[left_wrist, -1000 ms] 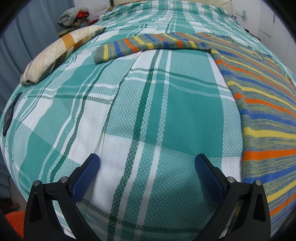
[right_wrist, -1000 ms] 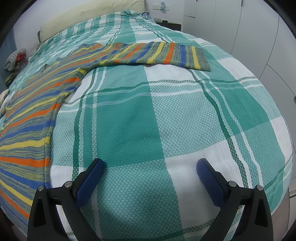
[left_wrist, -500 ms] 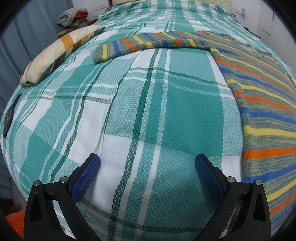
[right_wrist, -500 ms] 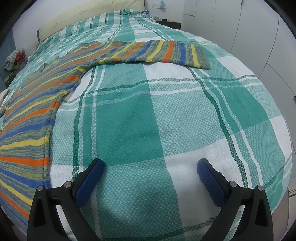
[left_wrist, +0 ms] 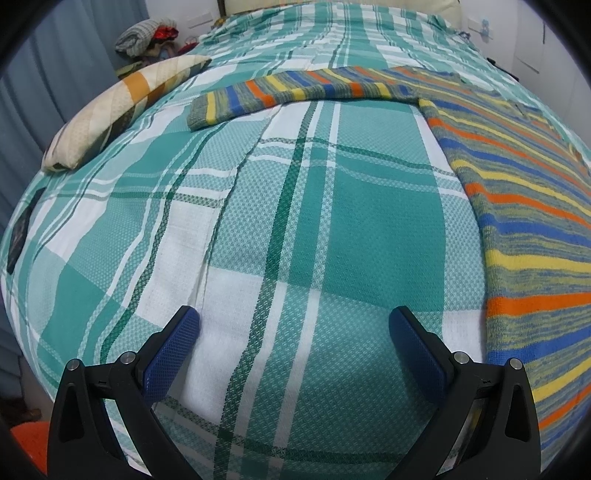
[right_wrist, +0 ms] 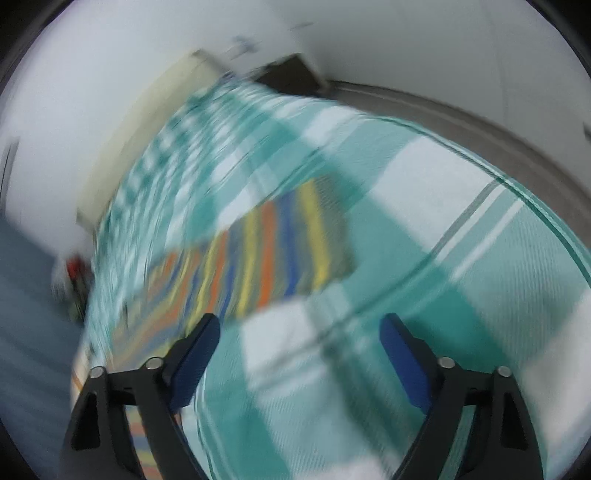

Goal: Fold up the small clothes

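Note:
A striped sweater [left_wrist: 524, 206] in orange, yellow, blue and grey lies flat on the green plaid bedspread [left_wrist: 295, 221]. Its left sleeve [left_wrist: 280, 92] stretches out to the left at the far side. My left gripper [left_wrist: 293, 325] is open and empty over bare bedspread, left of the sweater's body. In the blurred right wrist view, my right gripper [right_wrist: 299, 328] is open and empty, just short of the right sleeve's cuff [right_wrist: 291, 240].
A cream and orange pillow [left_wrist: 122, 107] lies at the bed's left edge. A pile of clothes [left_wrist: 147, 33] sits beyond it. A dark flat object [left_wrist: 20, 229] lies at the left edge. White walls and floor [right_wrist: 461, 114] lie right of the bed.
My right gripper has swung forward fast toward the right sleeve's cuff, and its view is now blurred and tilted. My left gripper has stayed nearly still.

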Tool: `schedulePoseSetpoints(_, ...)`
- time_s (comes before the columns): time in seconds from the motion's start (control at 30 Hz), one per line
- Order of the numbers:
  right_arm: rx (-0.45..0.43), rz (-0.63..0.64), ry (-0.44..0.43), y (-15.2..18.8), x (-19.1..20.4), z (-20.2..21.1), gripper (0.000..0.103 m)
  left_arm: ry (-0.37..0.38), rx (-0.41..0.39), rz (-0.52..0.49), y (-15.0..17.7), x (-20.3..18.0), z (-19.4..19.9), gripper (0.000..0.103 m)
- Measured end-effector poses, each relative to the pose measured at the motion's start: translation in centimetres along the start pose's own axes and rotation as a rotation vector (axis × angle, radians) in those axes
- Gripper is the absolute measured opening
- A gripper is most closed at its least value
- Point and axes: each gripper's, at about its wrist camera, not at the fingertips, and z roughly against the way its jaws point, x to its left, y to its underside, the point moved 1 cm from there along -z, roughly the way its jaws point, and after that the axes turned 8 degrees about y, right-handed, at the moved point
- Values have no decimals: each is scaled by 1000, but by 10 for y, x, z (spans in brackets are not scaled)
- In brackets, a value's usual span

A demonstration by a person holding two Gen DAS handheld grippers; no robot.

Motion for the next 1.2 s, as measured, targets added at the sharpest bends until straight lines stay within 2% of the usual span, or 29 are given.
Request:
schedulePoseSetpoints(0.03,13,-38,-6,-9,-6,-9,71,0,-4,3,1,0,1,102)
schedulePoseSetpoints(0.07,27,-80,-14,-18,-14,-20,67,0,-7,5,1,0,1,102)
schedulePoseSetpoints(0.13,38,-95,-44,-29,-16,-34,67,-3,-12,6,3,0,2,102)
schedulePoseSetpoints(0.23,33,-54,-21,-47,-10,-50,66,-1,-15,6,3,0,2,102)
schedulePoseSetpoints(0.3,54,-48,-38,-56,-7,-65,66,-3,-16,6,3,0,2,102)
schedulePoseSetpoints(0.37,91,-22,-49,-56,-2,-79,50,-8,-20,6,3,0,2,102)
schedulePoseSetpoints(0.4,111,8,-52,-56,2,-85,46,-11,-21,7,3,-1,2,102)
schedulePoseSetpoints(0.43,126,31,-39,-56,3,-88,34,-13,-23,7,4,-1,2,102)
schedulePoseSetpoints(0.47,131,35,-18,-53,1,-86,10,-15,-23,8,4,-1,2,102)
schedulePoseSetpoints(0.5,132,26,9,-54,-4,-85,3,-16,-23,8,4,-1,2,102)
schedulePoseSetpoints(0.57,100,-2,4,-56,-11,-76,3,-12,-22,9,4,-1,3,102)
schedulePoseSetpoints(0.7,29,64,17,-58,10,-52,3,-15,-26,9,4,-1,2,102)
schedulePoseSetpoints(0.8,-22,177,1,-61,55,-25,3,-14,-25,10,4,-1,2,102)
schedulePoseSetpoints(0.9,-41,298,-76,-59,118,-1,3,-9,-21,13,3,-1,2,102)
schedulePoseSetpoints(0.97,-30,376,-149,-51,174,8,3,-5,-16,15,3,-2,2,102)
schedulePoseSetpoints(1.03,-3,452,-227,-36,239,9,3,-2,-13,14,2,-1,2,102)
schedulePoseSetpoints(1.13,24,550,-289,-3,322,-4,3,1,-11,10,1,-1,2,102)
schedulePoseSetpoints(1.2,46,589,-320,24,357,-12,3,1,-13,8,2,-1,2,102)
